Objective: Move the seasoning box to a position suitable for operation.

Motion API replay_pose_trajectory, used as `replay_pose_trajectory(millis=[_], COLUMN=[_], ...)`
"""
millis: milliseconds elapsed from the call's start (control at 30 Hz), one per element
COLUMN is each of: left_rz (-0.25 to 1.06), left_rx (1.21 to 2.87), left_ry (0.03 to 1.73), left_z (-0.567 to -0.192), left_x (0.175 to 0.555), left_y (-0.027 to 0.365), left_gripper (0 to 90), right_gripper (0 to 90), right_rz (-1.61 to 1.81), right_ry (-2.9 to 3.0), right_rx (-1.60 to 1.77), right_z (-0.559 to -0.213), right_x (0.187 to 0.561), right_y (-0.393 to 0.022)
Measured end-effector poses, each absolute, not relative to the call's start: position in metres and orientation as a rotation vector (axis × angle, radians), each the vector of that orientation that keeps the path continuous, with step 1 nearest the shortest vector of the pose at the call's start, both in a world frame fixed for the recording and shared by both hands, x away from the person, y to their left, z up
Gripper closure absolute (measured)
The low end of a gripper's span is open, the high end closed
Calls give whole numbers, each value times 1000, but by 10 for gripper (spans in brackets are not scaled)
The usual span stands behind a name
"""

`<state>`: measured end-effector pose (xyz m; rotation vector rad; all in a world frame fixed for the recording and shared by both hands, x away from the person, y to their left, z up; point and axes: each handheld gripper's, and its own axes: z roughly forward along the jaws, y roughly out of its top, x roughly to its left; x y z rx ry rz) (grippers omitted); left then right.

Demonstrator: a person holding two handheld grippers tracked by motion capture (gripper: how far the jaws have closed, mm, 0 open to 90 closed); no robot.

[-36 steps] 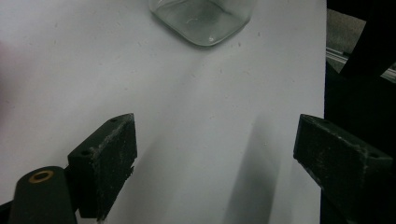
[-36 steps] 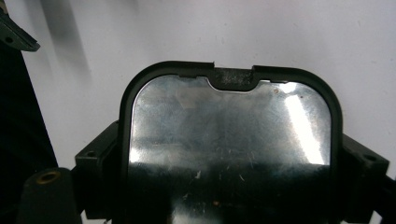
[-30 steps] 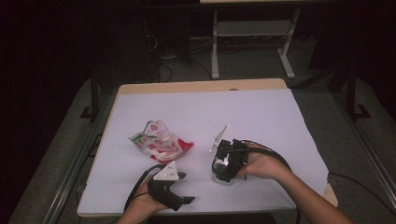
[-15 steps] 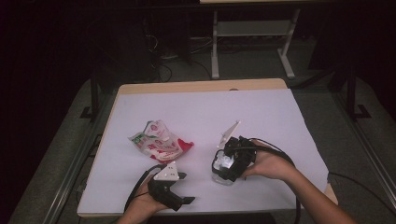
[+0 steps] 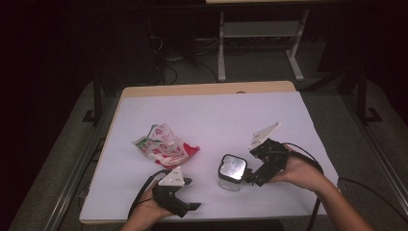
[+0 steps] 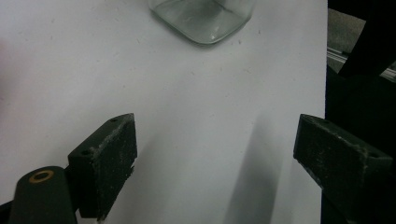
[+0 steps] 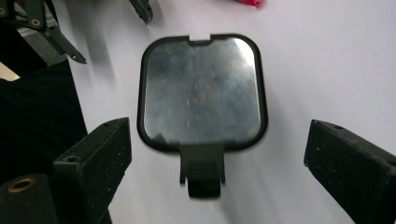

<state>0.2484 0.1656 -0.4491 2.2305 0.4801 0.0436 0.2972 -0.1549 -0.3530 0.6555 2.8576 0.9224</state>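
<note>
A square glass jar (image 5: 232, 171) with a shiny metal lid (image 7: 201, 93) in a black rim stands on the white table sheet (image 5: 211, 120). My right gripper (image 5: 249, 175) is just to its right, pointing at it. Its jaws have just been opening and now stand wide, the right gripper (image 7: 218, 133) open, with the jar a little ahead of the pads and untouched. My left gripper (image 5: 191, 194) rests near the front edge, open and holding nothing. Ahead of the left gripper (image 6: 215, 121) I see the jar's glass base (image 6: 203, 18). A crumpled red, white and green wrapper (image 5: 163, 147) lies to the left.
The table's front edge (image 5: 202, 220) runs right under the left hand. Cables trail from both grippers. Behind the table a white metal stand (image 5: 260, 43) stands on the dark floor, with loose cables (image 5: 168, 62) beside it.
The right gripper has drawn back to the right, off the jar, which stays standing where it was. The left hand and the wrapper have not moved.
</note>
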Motion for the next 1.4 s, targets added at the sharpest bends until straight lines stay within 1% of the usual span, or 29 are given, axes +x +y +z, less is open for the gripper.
replay_pose_trajectory(millis=[100, 133, 200, 233, 267, 300, 367, 400, 433, 467, 600, 633, 667, 700, 733, 767, 800, 833, 967, 1033, 1167, 1400], left_rz=[47, 54, 58, 57, 57, 57, 64, 60, 58, 60, 63, 64, 64, 65, 66, 67, 67, 69, 73, 79, 72, 55], left_rx=[2227, 2226, 2225, 2221, 2220, 2222, 2218, 2213, 2217, 2216, 2211, 2211, 2211, 2214, 2215, 2221, 2221, 2225, 2210, 2203, 2206, 2210], left_ry=[488, 489, 489, 493, 497, 497, 500, 511, 511, 513, 516, 517, 517, 515, 514, 510, 510, 509, 521, 517, 511, 509], left_z=[-449, -449, -449, -449, -448, -448, -448, -448, -448, -448, -448, -448, -448, -448, -448, -448, -448, -448, -447, -447, -447, -450], left_x=[249, 250, 250, 250, 250, 251, 251, 251, 251, 251, 251, 252, 252, 252, 252, 252, 252, 252, 251, 252, 251, 251], left_y=[167, 167, 167, 168, 168, 169, 170, 170, 170, 171, 172, 172, 172, 172, 172, 172, 172, 173, 173, 174, 172, 169], left_gripper=[131, 131, 131, 131, 131, 131, 131, 131, 131, 131, 131, 131, 131, 131, 131, 131, 131, 131, 131, 132, 133, 133], right_gripper=[82, 139, 142, 186, 207, 207, 244, 312, 312, 343, 558, 656, 656, 713, 818, 870, 870, 897, 899, 899, 899, 899], right_rz=[947, 980, 1001, 1020, 1047, 1047, 1079, 1104, 1104, 1117, 1187, 1216, 1216, 1218, 1216, 1224, 1224, 1231, 1245, 1265, 1269, 1280], right_ry=[2847, 2833, 2826, 2815, 2805, 2805, 2793, 2769, 2769, 2758, 2681, 2658, 2658, 2654, 2657, 2655, 2655, 2653, 2688, 2722, 2742, 2750], right_rx=[678, 709, 735, 752, 776, 776, 784, 794, 794, 795, 806, 803, 803, 807, 789, 784, 784, 776, 744, 711, 685, 701], right_z=[-355, -358, -359, -362, -365, -365, -368, -372, -372, -374, -381, -385, -385, -387, -393, -396, -396, -398, -411, -418, -423, -430], right_x=[294, 290, 288, 287, 285, 285, 282, 278, 278, 276, 266, 262, 262, 260, 257, 256, 256, 254, 249, 245, 245, 251], right_y=[-166, -175, -179, -186, -190, -190, -196, -202, -202, -204, -216, -219, -219, -220, -221, -221, -221, -221, -218, -210, -199, -199])
